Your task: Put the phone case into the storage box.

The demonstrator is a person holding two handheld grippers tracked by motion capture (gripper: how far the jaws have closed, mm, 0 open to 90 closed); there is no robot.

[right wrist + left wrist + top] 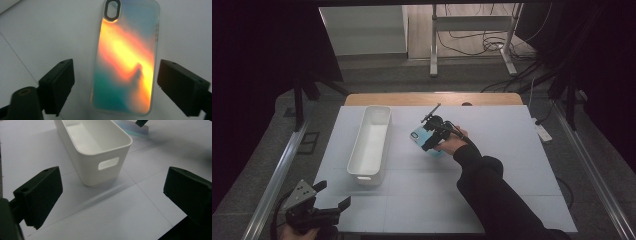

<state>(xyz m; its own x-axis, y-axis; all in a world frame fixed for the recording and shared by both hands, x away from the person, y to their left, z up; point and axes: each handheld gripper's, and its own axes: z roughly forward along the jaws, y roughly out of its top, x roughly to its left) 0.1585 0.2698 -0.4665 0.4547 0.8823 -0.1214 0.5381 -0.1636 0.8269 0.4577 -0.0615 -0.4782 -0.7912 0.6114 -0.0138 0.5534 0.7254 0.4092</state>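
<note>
White bin (371, 142) beside phone case (126, 62)

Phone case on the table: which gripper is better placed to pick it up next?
Right. The right gripper hangs over the phone case, open jaws on either side of it. The left gripper is at the table's near corner, beyond the white bin.

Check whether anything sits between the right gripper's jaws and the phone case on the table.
Nothing visible does. The right gripper is open, with the phone case lying flat on the white table between its jaws; a bare gap shows on each side. The white bin stands apart, to the case's left in the high view.
</note>
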